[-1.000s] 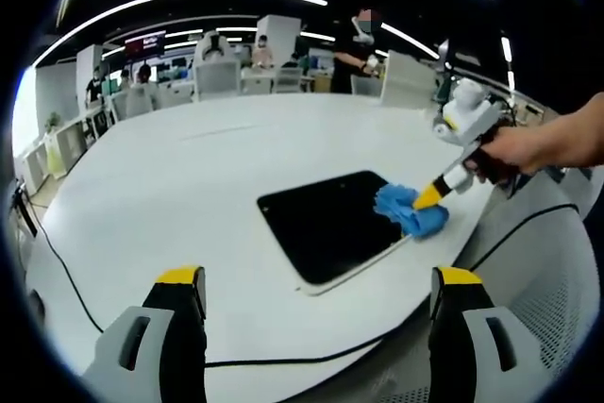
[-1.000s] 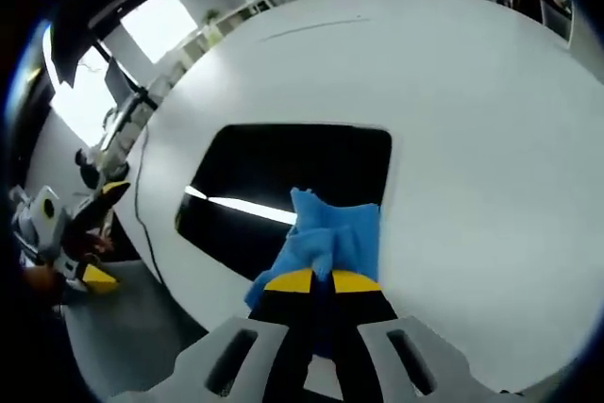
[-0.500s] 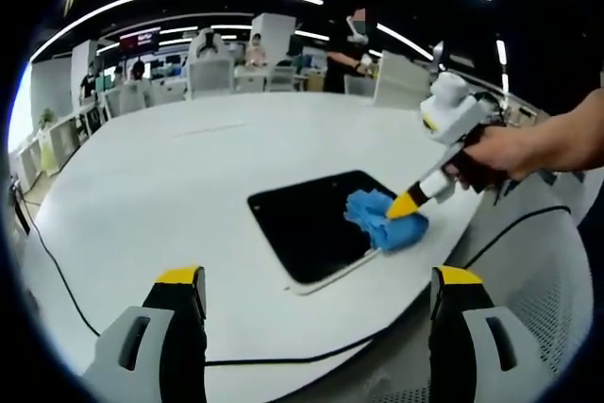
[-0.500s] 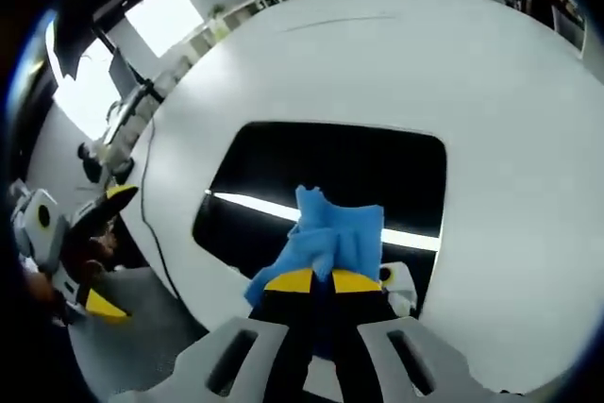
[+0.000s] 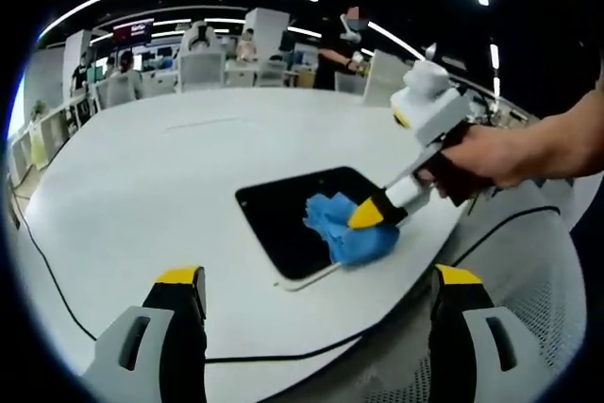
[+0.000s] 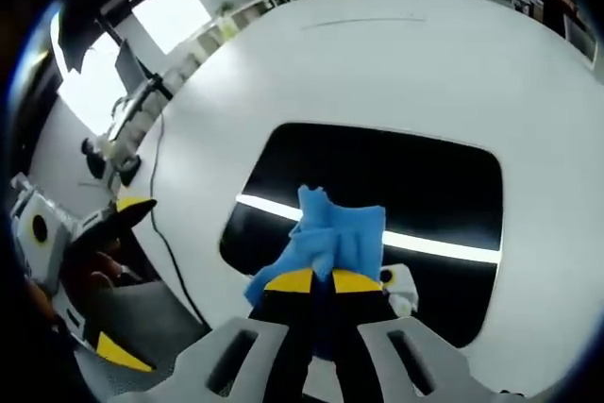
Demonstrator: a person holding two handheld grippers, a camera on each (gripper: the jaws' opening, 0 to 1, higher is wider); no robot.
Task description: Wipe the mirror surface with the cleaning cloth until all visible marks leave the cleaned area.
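A dark rectangular mirror is seen lying flat on a large white worktop, near the edge closest to the cameras. In the left gripper view the right claw is held in a person's hand coming in from the right, and a crumpled blue cleaning cloth is pinched between its yellow-tipped jaws and pressed onto the mirror's near right part. Part of that corner is covered by the cloth, so the glass beneath it is hidden. In the right gripper view the same cloth is gripped at the jaws' tips, its lower part concealed behind them, and the mirror is crossed by a bright reflected strip of ceiling light; marks on the glass cannot be made out. The left claw is held wide, with nothing between its jaws, above the worktop's near edge and apart from the mirror — in the right gripper view it is seen only in part, at the left border. A thin black cable is draped over the worktop's edge. Chairs and people in the background are too small to make out.
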